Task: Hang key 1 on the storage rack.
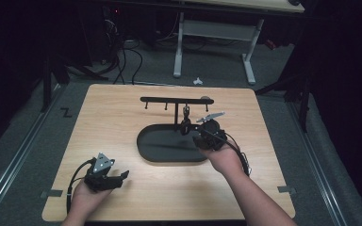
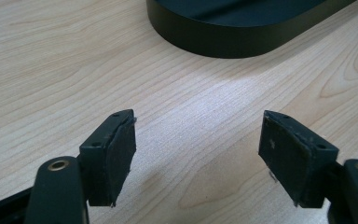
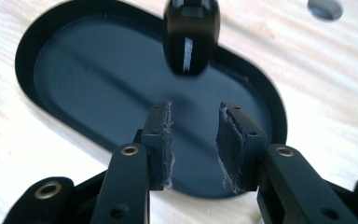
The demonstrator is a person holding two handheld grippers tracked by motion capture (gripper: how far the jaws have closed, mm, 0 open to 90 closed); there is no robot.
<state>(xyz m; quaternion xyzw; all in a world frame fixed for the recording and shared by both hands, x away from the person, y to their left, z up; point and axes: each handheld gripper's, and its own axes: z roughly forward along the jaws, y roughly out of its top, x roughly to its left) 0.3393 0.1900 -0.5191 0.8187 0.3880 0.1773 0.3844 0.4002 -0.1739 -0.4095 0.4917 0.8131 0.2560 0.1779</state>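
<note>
Over the black tray (image 3: 51,60), right tongs (image 3: 195,140) parted, empty

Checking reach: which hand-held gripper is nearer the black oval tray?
Right. The right hand-held gripper hangs over the black oval tray at its right end, jaws empty. The left hand-held gripper sits apart, on the tabletop near the front left.

I'm in a dim lab: my wooden table (image 1: 122,108) sits on grey carpet, cables (image 1: 122,61) trail at eleven o'clock, a white-legged desk (image 1: 217,33) stands at twelve.
</note>
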